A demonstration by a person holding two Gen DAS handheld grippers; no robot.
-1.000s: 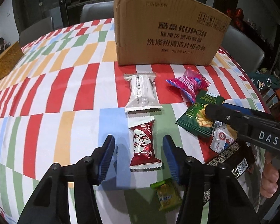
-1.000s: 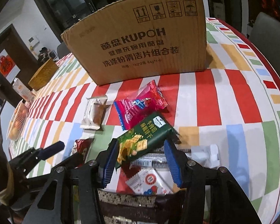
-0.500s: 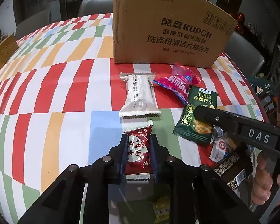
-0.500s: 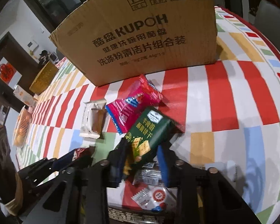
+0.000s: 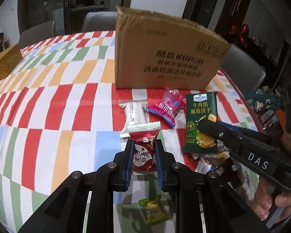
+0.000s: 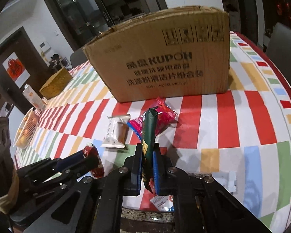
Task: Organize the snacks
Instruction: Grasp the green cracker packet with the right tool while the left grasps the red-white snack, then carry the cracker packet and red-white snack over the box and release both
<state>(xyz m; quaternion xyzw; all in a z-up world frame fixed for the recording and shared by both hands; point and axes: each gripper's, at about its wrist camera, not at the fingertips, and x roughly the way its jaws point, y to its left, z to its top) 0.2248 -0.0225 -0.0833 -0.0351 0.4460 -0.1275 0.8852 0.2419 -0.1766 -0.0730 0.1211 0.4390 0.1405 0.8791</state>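
Observation:
My left gripper (image 5: pixel 144 145) is shut on a red snack packet (image 5: pixel 143 156), held a little above the striped tablecloth (image 5: pixel 48 116). In the right wrist view my right gripper (image 6: pixel 147 149) is shut on a dark green cracker packet (image 6: pixel 149 128), which stands on edge between the pads. The left wrist view shows that green packet (image 5: pixel 200 116) lifted off the pile by the right gripper (image 5: pixel 203 125). The left gripper (image 6: pixel 87 160) with the red packet (image 6: pixel 92 152) appears low on the left of the right wrist view. A cardboard box (image 5: pixel 164 58) (image 6: pixel 164 58) stands behind the snacks.
On the cloth lie a white packet (image 5: pixel 134 112), a pink packet (image 5: pixel 168 106), a yellow-green candy (image 5: pixel 153 209) and a small pile of packets (image 6: pixel 163 202). A wicker basket (image 5: pixel 3 62) sits far left. The table's red edge (image 6: pixel 281 85) curves at the right.
Both grippers closed, the left on the red packet and the right on the green packet. Both then rose, lifting the packets off the cloth.

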